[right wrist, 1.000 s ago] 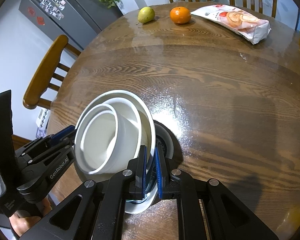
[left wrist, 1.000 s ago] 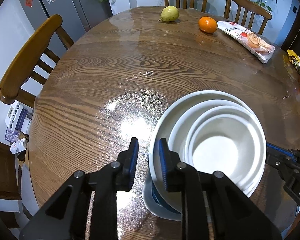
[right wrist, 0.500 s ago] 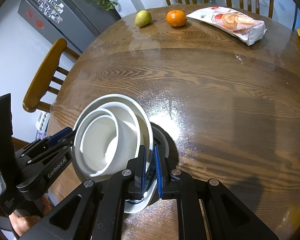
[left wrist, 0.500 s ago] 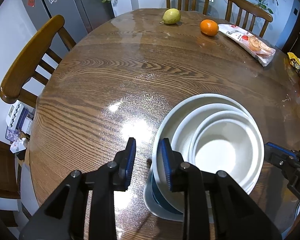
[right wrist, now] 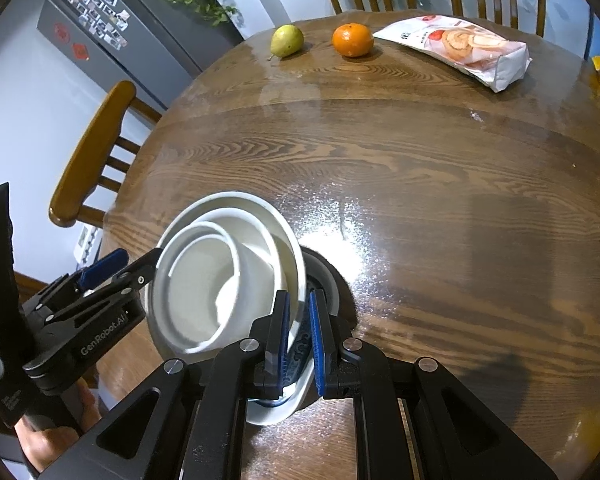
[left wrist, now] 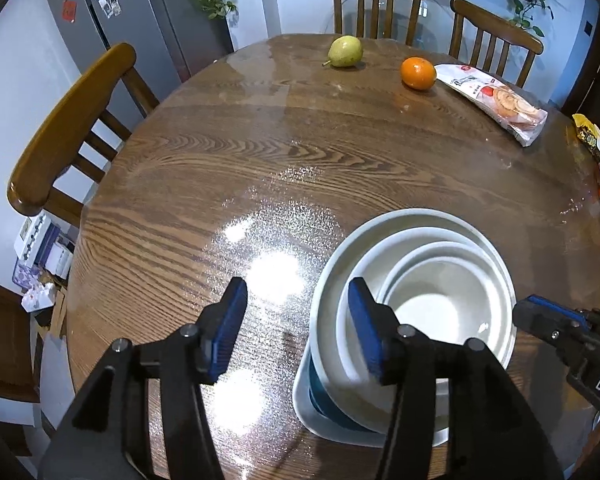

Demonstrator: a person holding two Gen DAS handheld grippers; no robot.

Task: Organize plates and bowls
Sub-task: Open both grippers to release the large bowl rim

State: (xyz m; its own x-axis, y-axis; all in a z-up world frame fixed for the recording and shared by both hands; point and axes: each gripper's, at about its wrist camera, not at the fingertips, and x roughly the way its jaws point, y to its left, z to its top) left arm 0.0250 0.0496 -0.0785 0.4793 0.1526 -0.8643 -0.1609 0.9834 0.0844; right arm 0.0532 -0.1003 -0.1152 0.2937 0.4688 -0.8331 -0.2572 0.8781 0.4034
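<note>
Three white bowls sit nested: a big bowl [left wrist: 420, 216], a middle one [left wrist: 380, 256] and a small one [left wrist: 432, 308]. The stack rests tilted on a white plate [left wrist: 304, 400] with a blue pattern, near the front of the round wooden table [left wrist: 260, 160]. My left gripper [left wrist: 296, 286] straddles the big bowl's left rim. Its jaws are opening and neither pad presses on the rim. My right gripper [right wrist: 298, 328] is shut on the big bowl's [right wrist: 228, 200] right rim, above the plate [right wrist: 276, 412]. In the right wrist view the left gripper [right wrist: 138, 258] stands at the stack's far side.
A pear [left wrist: 345, 51], an orange [left wrist: 418, 73] and a bag of rolls [left wrist: 496, 100] lie at the table's far side. Snack packets [left wrist: 590, 136] lie at the right edge. Wooden chairs [left wrist: 68, 120] stand around the table, and a grey fridge [left wrist: 112, 12] is at the back left.
The left gripper's jaws have spread from a narrow gap around the big bowl's rim to a wide one. The right gripper keeps its grip, and the stack has stayed put.
</note>
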